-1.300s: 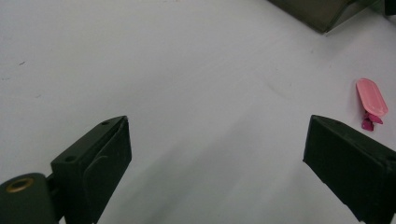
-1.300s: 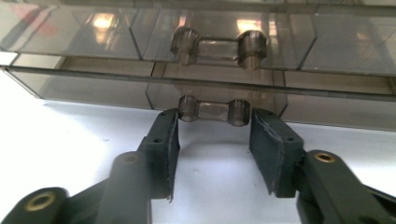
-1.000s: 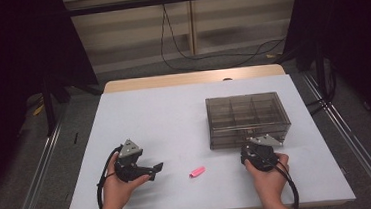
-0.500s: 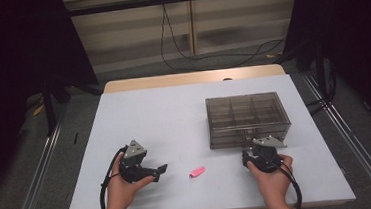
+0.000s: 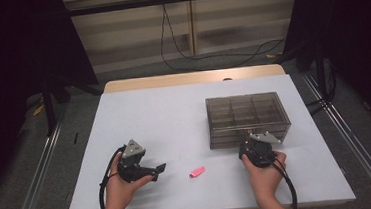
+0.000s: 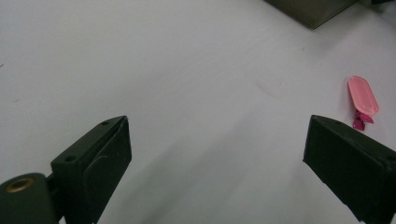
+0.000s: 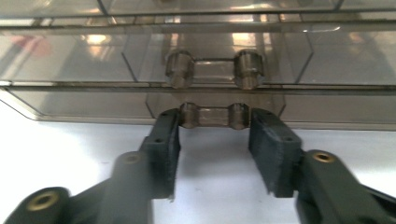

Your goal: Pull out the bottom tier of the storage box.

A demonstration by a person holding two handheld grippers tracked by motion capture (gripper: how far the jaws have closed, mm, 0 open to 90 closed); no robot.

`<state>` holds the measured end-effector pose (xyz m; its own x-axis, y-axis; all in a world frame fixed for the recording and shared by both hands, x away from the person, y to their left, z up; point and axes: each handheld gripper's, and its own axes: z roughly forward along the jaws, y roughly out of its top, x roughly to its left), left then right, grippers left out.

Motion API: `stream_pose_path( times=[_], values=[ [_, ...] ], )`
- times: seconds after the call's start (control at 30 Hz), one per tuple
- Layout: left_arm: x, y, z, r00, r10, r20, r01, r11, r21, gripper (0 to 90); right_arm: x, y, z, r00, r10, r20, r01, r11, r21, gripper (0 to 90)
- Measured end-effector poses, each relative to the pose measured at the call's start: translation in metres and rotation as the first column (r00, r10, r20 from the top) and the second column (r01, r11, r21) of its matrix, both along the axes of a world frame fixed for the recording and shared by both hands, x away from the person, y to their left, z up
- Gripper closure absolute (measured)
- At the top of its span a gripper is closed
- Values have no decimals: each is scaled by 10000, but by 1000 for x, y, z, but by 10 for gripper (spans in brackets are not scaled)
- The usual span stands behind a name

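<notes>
A: Start at your left. Your left gripper (image 5: pixel 156 171) sits low over the table (image 5: pixel 164 116), jaws wide apart with bare white surface between them. It points toward the pink clip (image 5: pixel 197 172), which lies just off the right-hand jaw in the left gripper view (image 6: pixel 363 95).

B: Which way does that clip run?

A: From the high view its long axis slants a little, the right end farther from you than the left. It lies flat, between your two hands and near the front edge.

B: And the box?

A: The box (image 5: pixel 247 119) is smoky clear plastic, divided into compartments, on the right half of the table. Its long axis runs left to right, parallel to the front edge, and its front wall faces you. The latch (image 7: pixel 213 115) on that wall is a short bar with a round knob at each end, lying level.

B: My right gripper?

A: Your right gripper (image 7: pixel 213 133) points straight at that wall. Its jaws have just been closing, and the latch sits between the tips; both tips look to be touching its ends, though I cannot tell whether they press on it.

B: The surroundings?

A: The table is white with a wooden strip at the far edge. Beyond it is a pale slatted wall with a black cable (image 5: pixel 179 50) hanging down; metal rails (image 5: pixel 39 181) run along the floor at both sides, and the room is dark.
</notes>
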<state>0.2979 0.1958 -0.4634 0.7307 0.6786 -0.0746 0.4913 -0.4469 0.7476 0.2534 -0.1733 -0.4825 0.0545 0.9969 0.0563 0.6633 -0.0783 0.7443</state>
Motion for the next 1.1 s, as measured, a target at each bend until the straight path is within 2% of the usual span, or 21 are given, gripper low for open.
stream_pose_path(
  times=[0.23,0.43,0.83,0.87,0.9,0.93,1.0,1.1],
  values=[
    [0,0,1,10000,-13,22,13,10000,55,76,-1,3,-1,10000,-41,33,41,9999,-154,558],
    [-1,-1,0,10000,38,-12,-38,10000,-25,76,-4,2,-1,9999,129,76,-127,9996,-260,558],
    [-1,-3,0,10000,-69,7,68,9999,96,76,-15,0,1,9990,440,75,-437,9983,-378,563],
    [-1,-3,0,10000,-48,9,48,10000,55,76,-16,1,2,9990,436,137,-430,9980,-455,711],
    [-2,-4,0,10000,-34,-3,34,10000,40,76,-19,0,3,9985,387,394,-362,9974,-630,807],
    [-1,-4,0,9999,-111,12,111,9999,109,76,-21,-2,5,9974,437,574,-414,9983,-411,796],
    [-2,-5,0,9999,-141,-22,141,9998,133,76,-22,-4,4,9972,657,359,-644,9972,-371,733],
    [-3,-6,0,10000,-87,-19,87,9999,97,76,-25,-8,1,9973,667,299,-662,9977,-173,686]
  ],
)
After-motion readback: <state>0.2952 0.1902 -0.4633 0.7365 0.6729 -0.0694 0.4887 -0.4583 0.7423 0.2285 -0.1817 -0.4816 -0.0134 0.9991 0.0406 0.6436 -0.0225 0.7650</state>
